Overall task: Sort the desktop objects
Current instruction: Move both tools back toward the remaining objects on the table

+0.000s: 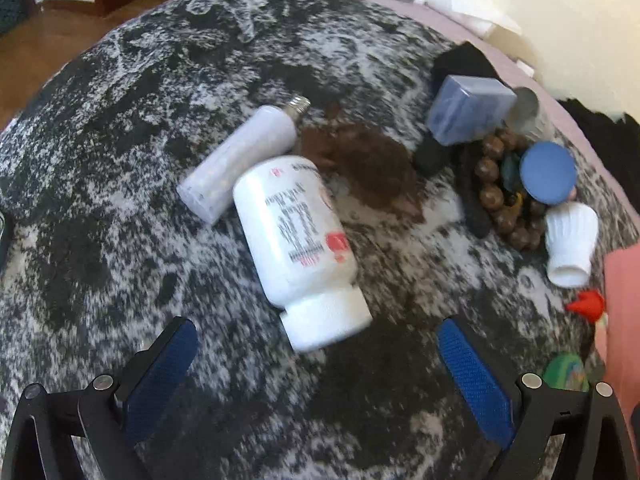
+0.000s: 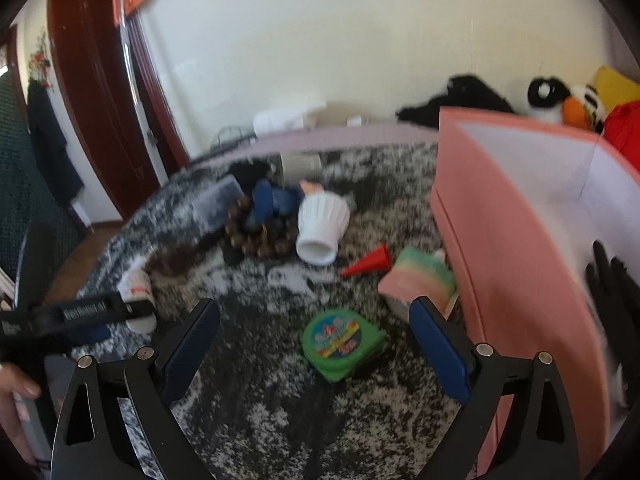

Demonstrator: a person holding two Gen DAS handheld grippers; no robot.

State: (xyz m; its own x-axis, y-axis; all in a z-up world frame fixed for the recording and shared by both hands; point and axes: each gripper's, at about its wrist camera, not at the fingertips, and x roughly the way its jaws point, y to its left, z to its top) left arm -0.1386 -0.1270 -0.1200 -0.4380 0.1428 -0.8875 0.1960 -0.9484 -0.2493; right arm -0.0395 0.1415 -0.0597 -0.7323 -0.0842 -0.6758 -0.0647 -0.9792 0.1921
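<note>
On the mottled black-and-white cloth (image 1: 120, 200) a white pill bottle (image 1: 296, 240) lies with its cap towards my left gripper (image 1: 318, 326). That gripper is open, and its blue pads stand to either side of the cap without touching it. A white tube-shaped bulb (image 1: 240, 160) and a brown furry clump (image 1: 360, 168) lie just past the bottle. My right gripper (image 2: 314, 306) is also open and holds nothing. It hovers over a green round case (image 2: 340, 344). A red cone (image 2: 368, 264) and a pink-green packet (image 2: 420, 280) lie beyond it.
An open pink box (image 2: 520, 240) stands at the right with something black inside. Behind lie a white ribbed cup (image 2: 320, 224), a wooden bead bracelet (image 2: 260, 236), a blue lid (image 1: 548, 172) and a grey-blue plastic case (image 1: 468, 108). A hand (image 2: 16, 400) shows lower left.
</note>
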